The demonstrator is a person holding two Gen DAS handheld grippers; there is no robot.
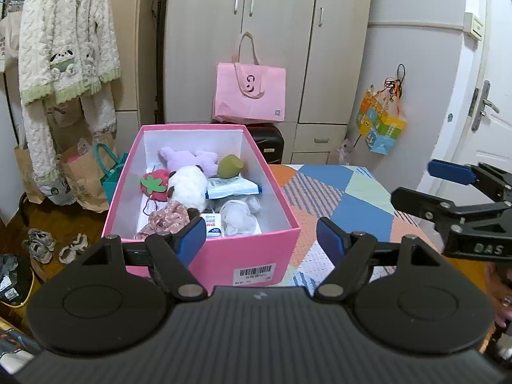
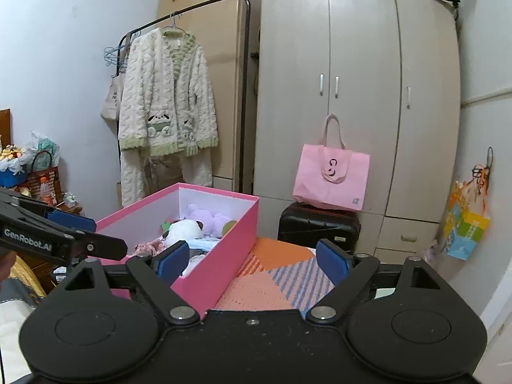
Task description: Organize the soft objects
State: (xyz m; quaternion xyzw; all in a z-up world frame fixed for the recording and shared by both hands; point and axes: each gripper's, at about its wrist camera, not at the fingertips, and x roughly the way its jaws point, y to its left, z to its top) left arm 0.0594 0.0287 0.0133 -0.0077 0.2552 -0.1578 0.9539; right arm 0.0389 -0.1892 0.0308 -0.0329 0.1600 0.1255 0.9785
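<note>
On the patterned cover, box (image 1: 204,249) already holds the toys (image 1: 187,185); none visible outside. Left gripper (image 1: 260,240) and right gripper (image 2: 252,260) hover spread, empty. Task seemingly near complete.

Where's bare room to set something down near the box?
The patchwork cover right of the pink box lies bare, out to its far edge by the black suitcase. The box is crowded: plush toys and packets cover its floor.
</note>
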